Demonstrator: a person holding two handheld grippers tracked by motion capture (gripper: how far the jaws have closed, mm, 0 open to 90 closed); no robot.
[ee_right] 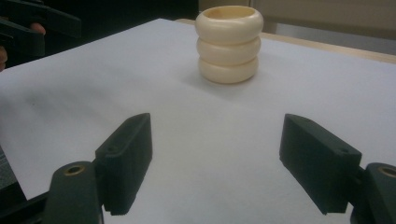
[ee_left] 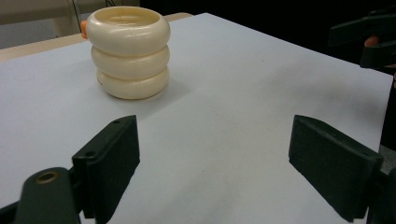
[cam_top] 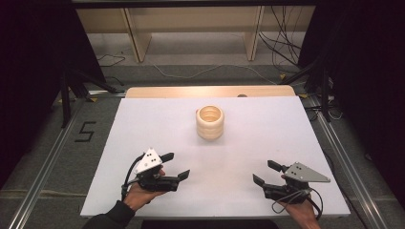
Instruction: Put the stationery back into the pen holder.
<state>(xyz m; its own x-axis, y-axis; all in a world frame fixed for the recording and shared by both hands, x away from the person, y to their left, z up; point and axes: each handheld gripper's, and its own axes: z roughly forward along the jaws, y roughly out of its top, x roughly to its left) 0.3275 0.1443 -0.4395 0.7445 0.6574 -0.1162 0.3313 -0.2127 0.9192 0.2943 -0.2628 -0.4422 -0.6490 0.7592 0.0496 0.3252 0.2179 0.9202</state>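
Cream-coloured stack of three glossy rounded rings (cam_top: 210, 122) stands upright mid-worktop (cam_top: 143, 124), toward the far edge, well apart from both tools. Left hand-held gripper (cam_top: 175, 166) & right hand-held gripper (cam_top: 265, 172) hover near the front edge, jaws spread wide, nothing held. Best approach, I'd say: come in level w/ the top ring, jaws straddling it, close gently so the lower rings don't shift. Rings look smooth, hollow, neatly aligned.

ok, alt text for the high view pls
A cream stack of three rings stands upright mid-way across a white table. Near the front edge, two hand-held grippers point toward it with jaws open and empty: the left gripper and the right gripper.
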